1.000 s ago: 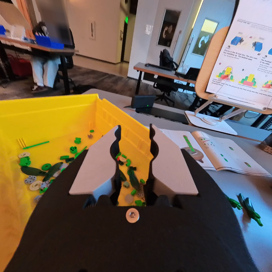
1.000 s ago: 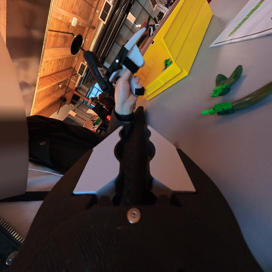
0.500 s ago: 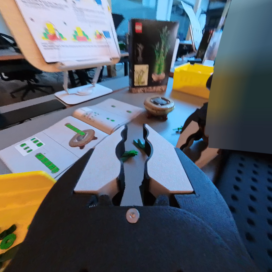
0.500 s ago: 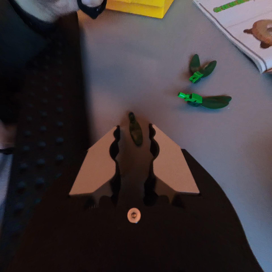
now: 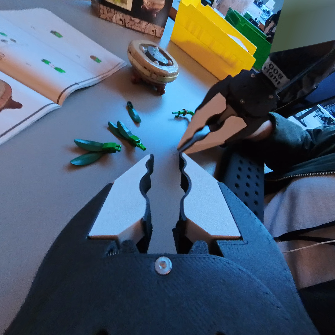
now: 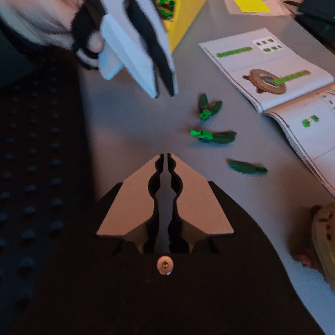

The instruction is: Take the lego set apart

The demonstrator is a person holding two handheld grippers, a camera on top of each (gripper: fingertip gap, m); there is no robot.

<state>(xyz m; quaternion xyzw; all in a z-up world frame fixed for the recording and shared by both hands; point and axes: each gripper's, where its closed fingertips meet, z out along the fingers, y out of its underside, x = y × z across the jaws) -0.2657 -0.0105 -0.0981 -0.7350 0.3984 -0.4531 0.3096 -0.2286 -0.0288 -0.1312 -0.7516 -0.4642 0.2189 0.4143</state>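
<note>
Both tools are empty and low over the tabletop [image 5: 36, 199].

- Your left tool [image 5: 165, 157]: jaws parted, clear gap, nothing between them.
- Your right tool [image 6: 164, 155]: jaws nearly closed, only a slit at the tips, nothing gripped. In the left wrist view its tips sit just beside the left tool's right fingertip, so the two are converging on the same bare patch.

Where the set is: already mostly apart.
- Two leaf clusters on bright green clip pieces, [image 5: 96, 150] and [image 5: 126, 133], lie left of your left tool, near each other but not touching.
- Single dark green leaf [image 5: 133, 114] lies loose past them, toward the round tan pot base [image 5: 153, 62], which stands upright on its brown feet.
- Small green stem bit [image 5: 183, 113] lies near the right tool, partly hidden behind it.
- Yellow bin [image 6: 183, 23] with green parts sits behind your left hand; likely the drop-off.

My read: next targets are the clusters, the only pieces still joined. Tools face each other, which suits gripping leaf in one and clip in the other, then pulling. Right view is blurred; clip details unclear.
</note>
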